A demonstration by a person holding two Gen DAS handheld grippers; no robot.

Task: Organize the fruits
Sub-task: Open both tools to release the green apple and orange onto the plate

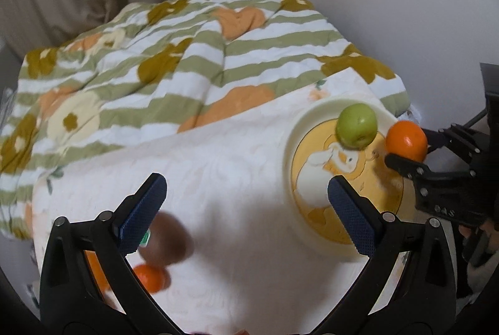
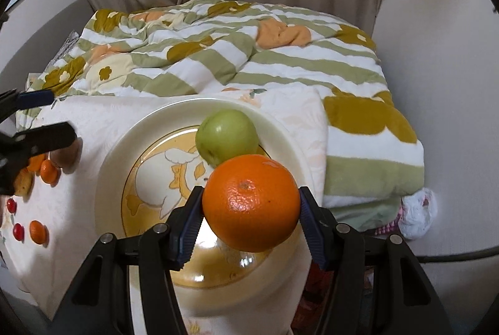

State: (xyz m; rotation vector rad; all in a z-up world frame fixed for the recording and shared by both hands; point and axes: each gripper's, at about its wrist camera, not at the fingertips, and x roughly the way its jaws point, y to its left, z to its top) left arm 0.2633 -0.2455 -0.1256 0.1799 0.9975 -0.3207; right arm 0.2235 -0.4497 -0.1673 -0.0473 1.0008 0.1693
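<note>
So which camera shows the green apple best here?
The right wrist view: the green apple sits near centre on the plate, sharp, only its lower edge hidden by the orange that the right gripper holds. The left wrist view shows it whole but smaller, off to the right.

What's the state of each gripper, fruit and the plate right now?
Left gripper: open, empty.
Right gripper: shut on orange, above plate.
Orange: held, not yet down.
Green apple: resting on plate.
Plate: upright on white cloth.
Small oranges: loose on cloth.
</note>
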